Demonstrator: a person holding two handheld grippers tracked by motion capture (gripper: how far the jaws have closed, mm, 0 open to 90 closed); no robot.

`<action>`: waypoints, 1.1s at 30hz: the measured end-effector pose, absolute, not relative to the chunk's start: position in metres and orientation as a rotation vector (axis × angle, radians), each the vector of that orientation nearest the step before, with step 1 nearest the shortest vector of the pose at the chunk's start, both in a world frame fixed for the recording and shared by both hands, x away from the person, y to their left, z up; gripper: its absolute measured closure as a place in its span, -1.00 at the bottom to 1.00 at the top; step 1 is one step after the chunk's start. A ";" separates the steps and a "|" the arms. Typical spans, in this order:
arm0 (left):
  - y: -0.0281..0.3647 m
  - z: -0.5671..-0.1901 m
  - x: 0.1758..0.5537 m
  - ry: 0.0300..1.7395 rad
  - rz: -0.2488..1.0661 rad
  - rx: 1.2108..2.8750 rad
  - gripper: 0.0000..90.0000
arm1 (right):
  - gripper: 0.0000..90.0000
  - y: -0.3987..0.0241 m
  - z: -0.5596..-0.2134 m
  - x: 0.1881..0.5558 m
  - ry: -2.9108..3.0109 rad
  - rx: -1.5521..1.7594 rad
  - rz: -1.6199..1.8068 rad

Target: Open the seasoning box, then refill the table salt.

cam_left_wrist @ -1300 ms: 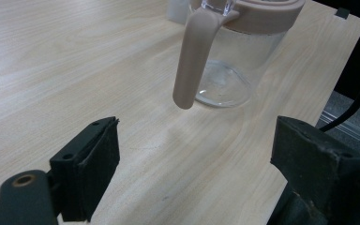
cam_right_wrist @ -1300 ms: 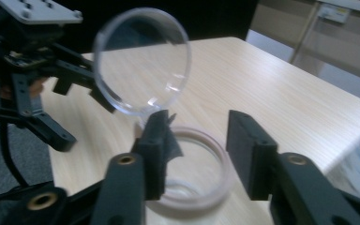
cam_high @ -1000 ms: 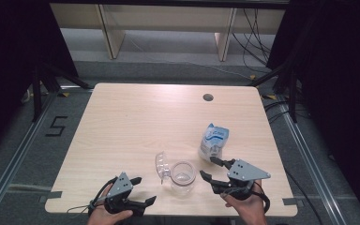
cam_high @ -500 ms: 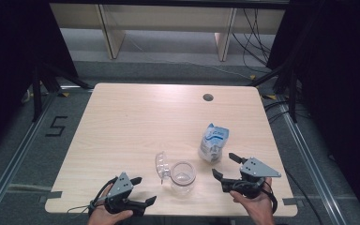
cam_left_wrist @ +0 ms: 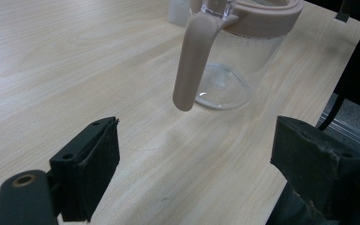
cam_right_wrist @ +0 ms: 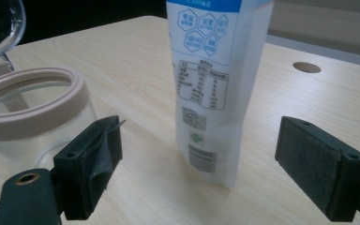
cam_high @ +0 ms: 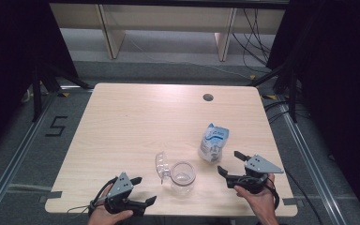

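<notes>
High view: wooden table (cam_high: pixel 136 122). A clear jar (cam_high: pixel 183 177) with its hinged lid (cam_high: pixel 161 165) flipped open stands near the front edge; nothing can be made out inside it. A white and blue pouch (cam_high: pixel 213 143) stands upright just right of the jar, apart from it. The left gripper (cam_high: pixel 140 193) sits left of the jar, jaws spread and empty. The right gripper (cam_high: pixel 228 162) sits just right of the pouch; its jaws have just been opening, with nothing between them.

Left gripper view: the jar's top is cut off by the frame; its beige handle (cam_left_wrist: pixel 193 61) hangs ahead of the spread jaws, clear of both.

Right gripper view: the pouch stands ahead between the wide jaws, untouched, its top cut off. The jar's beige rim (cam_right_wrist: pixel 37 101) shows at left; the lid is partly cropped.
</notes>
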State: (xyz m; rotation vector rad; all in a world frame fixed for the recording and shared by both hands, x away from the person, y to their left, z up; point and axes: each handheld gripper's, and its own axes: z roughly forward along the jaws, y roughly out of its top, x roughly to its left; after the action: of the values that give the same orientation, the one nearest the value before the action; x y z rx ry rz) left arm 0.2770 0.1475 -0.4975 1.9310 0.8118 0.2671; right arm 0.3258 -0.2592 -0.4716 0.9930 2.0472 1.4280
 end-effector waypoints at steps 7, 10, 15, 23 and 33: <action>0.148 -0.498 0.278 0.806 0.270 1.938 -0.67 | -0.65 -0.262 -0.476 0.332 2.058 0.975 1.419; 0.148 -0.498 0.277 0.808 0.267 1.932 -0.67 | -0.65 -0.262 -0.476 0.332 2.076 0.978 1.387; 0.148 -0.498 0.277 0.809 0.270 1.932 -0.67 | -0.65 -0.260 -0.479 0.336 2.078 0.970 1.393; 0.147 -0.498 0.277 0.807 0.269 1.935 -0.67 | -0.65 -0.256 -0.482 0.341 2.073 0.964 1.375; 0.148 -0.499 0.276 0.828 0.259 1.931 -0.67 | -0.65 -0.248 -0.487 0.350 2.077 1.014 1.374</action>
State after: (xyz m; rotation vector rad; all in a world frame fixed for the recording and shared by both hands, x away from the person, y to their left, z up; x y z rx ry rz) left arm 0.2758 0.1481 -0.4990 1.9313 0.8279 0.2589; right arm 0.3501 -0.2484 -0.4869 1.0135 2.0765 1.3739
